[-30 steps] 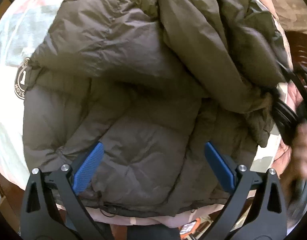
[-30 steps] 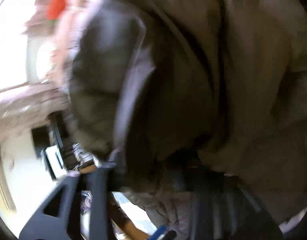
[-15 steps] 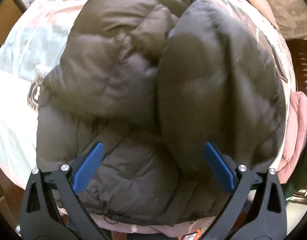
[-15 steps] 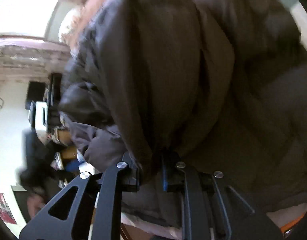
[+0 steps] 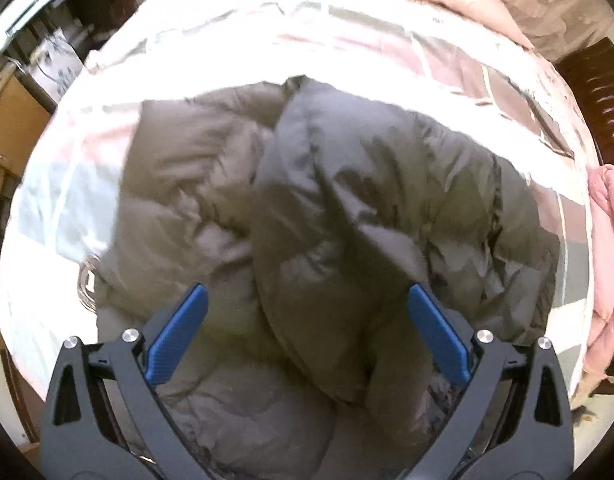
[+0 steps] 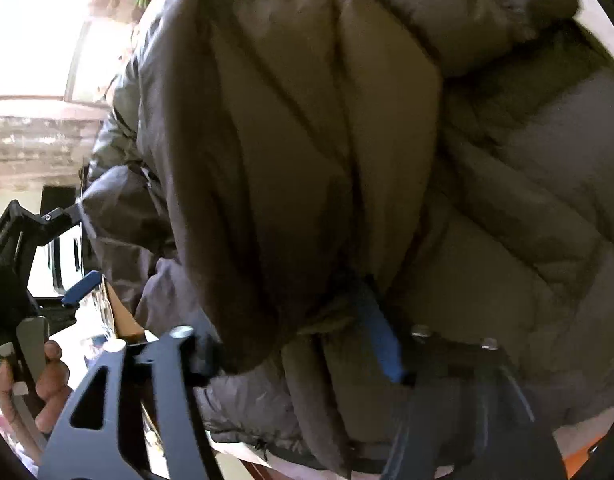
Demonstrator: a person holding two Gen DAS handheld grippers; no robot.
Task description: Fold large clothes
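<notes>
A: Starting at the left, we see pale bedding (image 5: pixel 67 208) on a bed, and our left gripper (image 5: pixel 307 332) hangs above the jacket (image 5: pixel 347 216) with its blue pads spread wide and nothing between them.

B: Agreed. The dark puffy jacket lies on the bed straight ahead of and below those tongs, one side already laid over the middle. Its long axis seems to run away from us, from the hem near the fingers toward the far collar end.

A: Moving right, our right gripper (image 6: pixel 291 344) sits right at the jacket (image 6: pixel 347 160). Its jaws are opening, and a bunched sleeve end lies between them; one blue pad (image 6: pixel 381 340) shows beside the fabric, but we judge it no longer pinches.

B: In that view the left tool and the hand (image 6: pixel 47 380) holding it sit off at the left edge, clear of the cloth.

A: So the right hand is the nearer one. We judge that the next fold turns on the hem lying at our near edge, to be carried along that long axis toward the collar.

B: The padding is springy; it may puff back open.
</notes>
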